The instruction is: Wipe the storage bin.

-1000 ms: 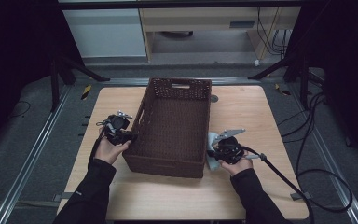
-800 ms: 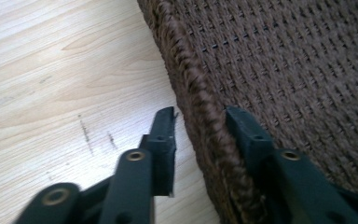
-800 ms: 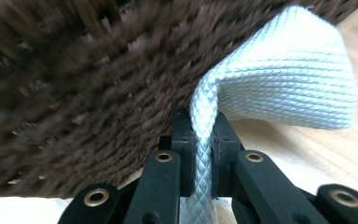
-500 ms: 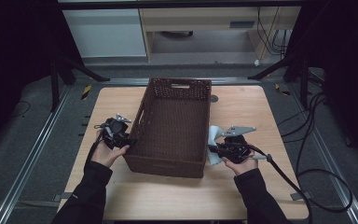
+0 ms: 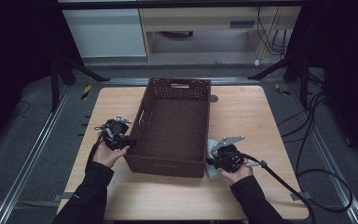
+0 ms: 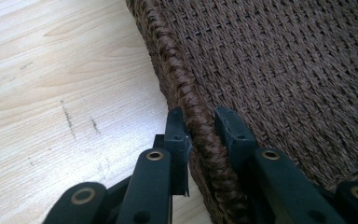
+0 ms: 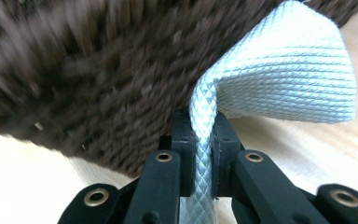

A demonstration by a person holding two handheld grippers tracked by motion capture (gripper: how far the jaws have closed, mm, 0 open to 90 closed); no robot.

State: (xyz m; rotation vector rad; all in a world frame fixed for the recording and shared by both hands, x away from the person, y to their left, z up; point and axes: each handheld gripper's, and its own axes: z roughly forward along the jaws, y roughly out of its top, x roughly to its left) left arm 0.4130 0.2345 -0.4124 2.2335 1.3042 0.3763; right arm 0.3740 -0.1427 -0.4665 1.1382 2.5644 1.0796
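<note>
- Basket [image 5: 175, 126], brown and woven, is sitting in the middle of the wooden table [image 5: 242, 109], its long sides running away from the person
- left gripper [image 5: 117, 135] is working at the basket's left wall near the front corner; in the left gripper view its jaws are straddling the braided rim [image 6: 200, 135], one outside over the table and one inside over the weave
- those jaws have just been closing, and the rim is lying between them; the inner jaw is looking slightly off the braid, so I cannot tell whether they are pressing on it
- right gripper [image 5: 226, 157] is sitting just beside the basket's front right corner, clamped tight on a pale blue quilted cloth [image 7: 279, 74]
- in the right gripper view the cloth is rising as a pinched fold from between the jaws and spreading out to the right, close against the basket's outer wall, which is looking blurred
- each gripper's cable [image 5: 284, 184] is trailing off across the table
</note>
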